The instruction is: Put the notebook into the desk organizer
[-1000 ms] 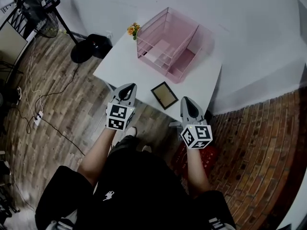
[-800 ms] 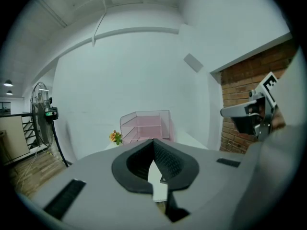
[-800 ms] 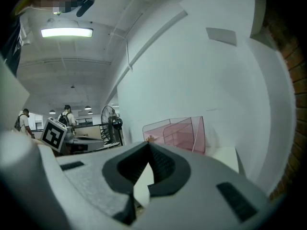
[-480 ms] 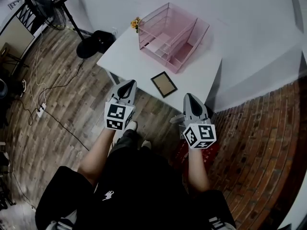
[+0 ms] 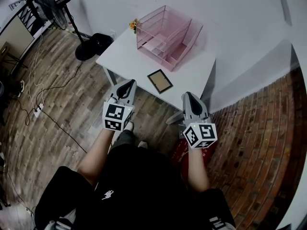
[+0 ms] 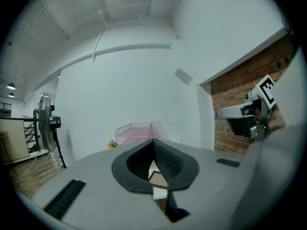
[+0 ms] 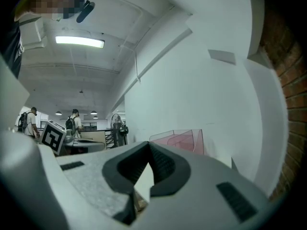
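A small brown notebook [image 5: 159,81] with a dark border lies flat near the front edge of the white table [image 5: 129,56]. Behind it stands the pink see-through desk organizer [image 5: 165,36], also visible in the left gripper view as the organizer [image 6: 135,130] and in the right gripper view as the organizer [image 7: 178,140]. My left gripper [image 5: 128,84] hovers short of the table's front edge, left of the notebook, jaws shut and empty. My right gripper [image 5: 188,97] is held off the table's front right corner, jaws shut, nothing in them.
A small orange flower [image 5: 133,25] sits at the table's back left corner. A standing fan [image 5: 57,1] with a black round base [image 5: 93,46] is on the wooden floor to the left, with cables [image 5: 36,92] trailing. A brick floor strip [image 5: 254,143] runs on the right.
The view has shifted, so the table and organizer sit slightly higher and further left in frame. Both grippers stay shut and hold about the same pose in front of me.
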{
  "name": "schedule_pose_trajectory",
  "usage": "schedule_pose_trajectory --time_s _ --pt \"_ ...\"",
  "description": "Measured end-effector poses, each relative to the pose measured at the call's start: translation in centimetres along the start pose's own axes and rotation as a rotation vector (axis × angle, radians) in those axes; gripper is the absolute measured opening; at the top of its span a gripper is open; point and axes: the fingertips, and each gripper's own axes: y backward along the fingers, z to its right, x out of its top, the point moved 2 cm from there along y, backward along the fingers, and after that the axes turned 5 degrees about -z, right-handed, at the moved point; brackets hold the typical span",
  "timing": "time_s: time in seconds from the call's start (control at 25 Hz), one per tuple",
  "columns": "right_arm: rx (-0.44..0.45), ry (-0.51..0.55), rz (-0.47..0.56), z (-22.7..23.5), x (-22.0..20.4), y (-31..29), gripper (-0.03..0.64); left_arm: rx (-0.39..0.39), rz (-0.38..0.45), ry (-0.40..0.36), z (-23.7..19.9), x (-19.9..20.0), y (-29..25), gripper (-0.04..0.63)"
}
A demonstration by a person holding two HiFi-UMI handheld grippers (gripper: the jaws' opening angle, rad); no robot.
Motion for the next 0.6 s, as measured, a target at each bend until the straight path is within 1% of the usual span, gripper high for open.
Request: schedule_pose_trajectory --time_s 0.16,0.4,0.6 --pt "-0.012 -0.012 0.014 0.3 0.0 1.0 0.002 -0.008 0.008 -0.014 0.9 0.3 0.3 0.003" --pt "-0.016 -0.016 0.017 0.6 0.1 1.7 0.002 -0.023 0.001 -0.001 1.5 0.7 0.2 0.003" --pt "-0.018 -0.012 0.014 0.5 0.0 1.7 0.002 -0.032 0.000 -0.014 1.7 0.9 0.1 0.003"
